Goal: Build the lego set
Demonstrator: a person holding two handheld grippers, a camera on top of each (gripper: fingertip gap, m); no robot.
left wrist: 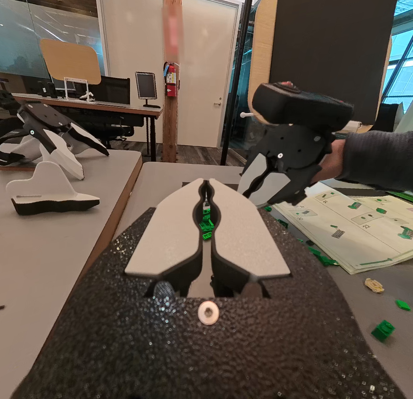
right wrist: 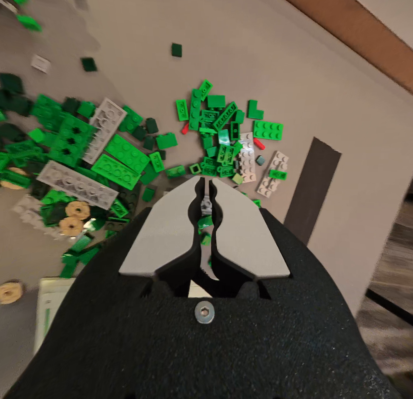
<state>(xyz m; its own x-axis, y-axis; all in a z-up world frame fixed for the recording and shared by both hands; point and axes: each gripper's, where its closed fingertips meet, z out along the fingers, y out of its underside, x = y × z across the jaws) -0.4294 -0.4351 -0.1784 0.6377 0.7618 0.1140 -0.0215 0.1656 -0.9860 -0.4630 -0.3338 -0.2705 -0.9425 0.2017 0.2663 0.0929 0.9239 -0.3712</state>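
The left gripper (left wrist: 206,182) hangs above the grey table (left wrist: 67,265) with its two fingers pressed together at the tips and nothing between them; through the gap lower down a few green bricks (left wrist: 206,225) show on the table beneath. To its right the right gripper (left wrist: 257,195) points down toward the table, held by a hand (left wrist: 330,160) in a dark sleeve, near the open instruction booklet (left wrist: 357,229), with loose green pieces along the booklet's near edge. In the right wrist view the right gripper (right wrist: 206,181) has its fingers together at the tips, holding nothing, just above a small heap of green bricks (right wrist: 219,137) with grey plates (right wrist: 247,157) and two red pieces beside it. A bigger pile (right wrist: 89,160) of green and grey plates lies to the left, with tan round pieces (right wrist: 74,217) at its near side
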